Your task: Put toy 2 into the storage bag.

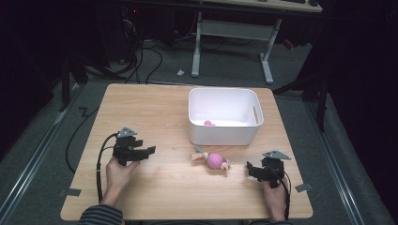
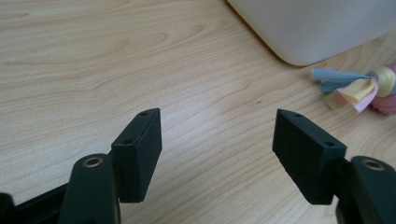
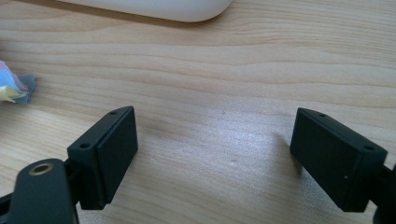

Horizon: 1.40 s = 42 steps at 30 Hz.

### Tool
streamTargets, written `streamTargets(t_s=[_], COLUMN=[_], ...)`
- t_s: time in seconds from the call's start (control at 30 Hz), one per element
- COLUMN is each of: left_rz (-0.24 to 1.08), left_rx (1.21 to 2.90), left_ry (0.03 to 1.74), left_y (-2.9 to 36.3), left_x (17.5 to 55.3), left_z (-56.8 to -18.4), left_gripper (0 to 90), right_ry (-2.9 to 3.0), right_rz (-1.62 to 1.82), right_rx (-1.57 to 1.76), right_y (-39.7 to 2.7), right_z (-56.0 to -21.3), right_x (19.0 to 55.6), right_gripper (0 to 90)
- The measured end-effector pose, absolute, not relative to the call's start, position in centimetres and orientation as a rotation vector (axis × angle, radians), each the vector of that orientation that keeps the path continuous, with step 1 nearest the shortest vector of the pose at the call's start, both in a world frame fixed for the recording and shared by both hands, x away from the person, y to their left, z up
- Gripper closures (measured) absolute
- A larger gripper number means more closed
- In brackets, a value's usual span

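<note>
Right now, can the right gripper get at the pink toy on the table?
Probably yes. The right gripper has open, empty jaws, and the pink toy lies just beside it on bare table. Nothing stands between them; the white bin sits farther back, out of the way.

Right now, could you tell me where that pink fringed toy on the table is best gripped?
Probably across the round pink middle of the toy, coming from above. It lies flat and free, and its fringed ends look too limp to hold. The open right gripper is nearer.
</note>
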<state>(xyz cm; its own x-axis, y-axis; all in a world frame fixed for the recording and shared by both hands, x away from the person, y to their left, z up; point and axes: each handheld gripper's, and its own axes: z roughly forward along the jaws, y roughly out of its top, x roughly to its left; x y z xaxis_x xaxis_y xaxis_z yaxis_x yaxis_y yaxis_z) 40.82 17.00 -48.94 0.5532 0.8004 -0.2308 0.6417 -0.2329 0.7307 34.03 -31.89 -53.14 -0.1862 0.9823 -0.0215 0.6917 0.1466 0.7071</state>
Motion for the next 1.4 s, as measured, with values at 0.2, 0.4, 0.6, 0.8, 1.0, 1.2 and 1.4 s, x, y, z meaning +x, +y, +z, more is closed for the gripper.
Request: streamTargets(t_s=[0.2, 0.4, 0.6, 0.8, 1.0, 1.2, 1.4], left_rz=[0.237, 0.247, 0.274, 0.307, 0.333, 0.412, 0.525], left_rx=[1.95, 1.954, 1.956, 1.96, 1.942, 1.96, 2.025], left_ry=[1.202, 1.231, 1.259, 1.278, 1.285, 1.252, 1.218], left_y=[17.4, 17.6, 17.8, 17.9, 18.0, 17.8, 16.9], left_x=[40.8, 40.6, 40.6, 40.5, 40.2, 39.9, 39.3], left_z=[-49.9, -50.9, -51.7, -52.4, -53.0, -53.3, -53.6], left_gripper=[33.5, 33.7, 33.6, 33.7, 34.5, 34.1, 30.4], right_ry=[1.942, 1.942, 1.942, 1.944, 1.946, 1.947, 1.951], right_rz=[0.785, 0.785, 0.785, 0.787, 0.787, 0.79, 0.79], right_rx=[1.594, 1.596, 1.595, 1.596, 1.59, 1.591, 1.59], right_y=[-31.9, -31.9, -31.9, -31.9, -31.9, -31.8, -31.8], right_z=[-53.1, -53.1, -53.1, -53.1, -53.2, -53.1, -53.2], right_x=[34.0, 34.0, 34.0, 34.0, 34.1, 34.1, 34.2], right_gripper=[15.0, 15.0, 15.0, 15.0, 15.0, 15.0, 14.6])
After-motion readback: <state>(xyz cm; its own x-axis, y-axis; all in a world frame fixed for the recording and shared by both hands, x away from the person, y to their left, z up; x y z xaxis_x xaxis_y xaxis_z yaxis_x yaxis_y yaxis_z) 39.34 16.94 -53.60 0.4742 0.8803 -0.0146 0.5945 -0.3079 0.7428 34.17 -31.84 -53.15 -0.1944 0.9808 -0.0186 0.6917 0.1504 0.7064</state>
